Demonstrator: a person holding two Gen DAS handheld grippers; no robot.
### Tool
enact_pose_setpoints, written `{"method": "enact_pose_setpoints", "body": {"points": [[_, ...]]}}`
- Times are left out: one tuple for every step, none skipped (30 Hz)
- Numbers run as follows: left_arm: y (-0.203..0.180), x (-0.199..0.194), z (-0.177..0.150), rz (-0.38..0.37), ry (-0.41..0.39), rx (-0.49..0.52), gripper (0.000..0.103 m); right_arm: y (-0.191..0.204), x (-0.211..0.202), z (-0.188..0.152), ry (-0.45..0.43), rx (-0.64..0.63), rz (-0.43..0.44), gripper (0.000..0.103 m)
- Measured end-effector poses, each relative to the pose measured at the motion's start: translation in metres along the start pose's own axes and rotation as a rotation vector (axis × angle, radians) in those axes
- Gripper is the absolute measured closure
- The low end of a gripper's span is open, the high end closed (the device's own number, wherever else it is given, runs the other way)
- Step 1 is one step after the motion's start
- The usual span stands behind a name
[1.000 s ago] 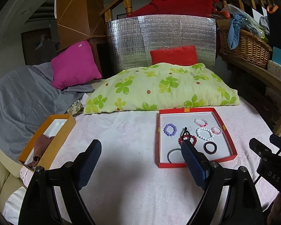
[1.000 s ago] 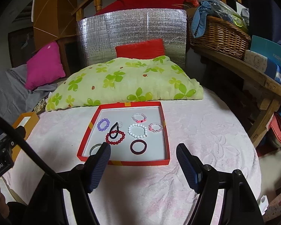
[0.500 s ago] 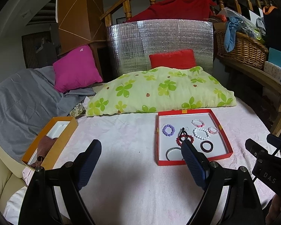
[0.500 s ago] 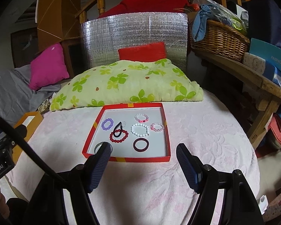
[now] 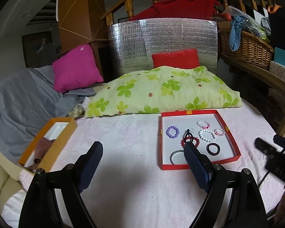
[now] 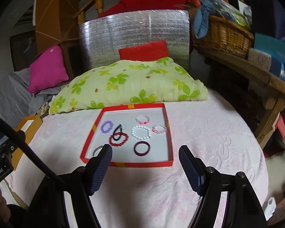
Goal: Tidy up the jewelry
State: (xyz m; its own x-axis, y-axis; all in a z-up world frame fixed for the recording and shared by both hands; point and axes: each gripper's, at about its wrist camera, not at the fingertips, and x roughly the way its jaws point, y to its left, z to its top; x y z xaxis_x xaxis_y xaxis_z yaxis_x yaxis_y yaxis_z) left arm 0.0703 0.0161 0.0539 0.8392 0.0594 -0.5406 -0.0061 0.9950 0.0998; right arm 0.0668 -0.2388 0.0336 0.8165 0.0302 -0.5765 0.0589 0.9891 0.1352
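Shallow red cardboard tray (image 6: 170,142) on the pink bedspread (image 6: 209,133), near the floral pillow's (image 6: 133,83) edge, holding beaded bracelets (image 6: 141,132) and a dark bangle (image 6: 141,148). Left gripper (image 5: 142,163) and right gripper (image 6: 145,163): jaws wide apart, empty, above the bedspread.

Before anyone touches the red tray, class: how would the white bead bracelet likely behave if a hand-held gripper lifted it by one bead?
The white bead bracelet is a ring of separate round beads, so it would probably sag. The glossy beads may slip between pads. It looks light, and pushed, it would likely slide on the red tray's smooth floor.
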Motion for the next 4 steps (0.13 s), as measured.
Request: {"method": "enact_pose_setpoints", "body": {"points": [[0.006,0.011,-0.005,0.012,0.018,-0.014,0.016,-0.008,0.004,-0.001,0.005,0.014,-0.006,0.027],[0.011,0.02,-0.008,0.029,0.038,-0.031,0.016,-0.022,0.011,-0.003,0.009,0.034,-0.022,0.026],[0.021,0.036,-0.014,0.047,0.07,-0.064,0.016,-0.034,0.017,-0.004,0.006,0.044,-0.036,0.025],[0.03,0.048,-0.019,0.058,0.091,-0.087,0.016,-0.052,0.026,-0.006,-0.006,0.054,-0.065,0.023]]}}
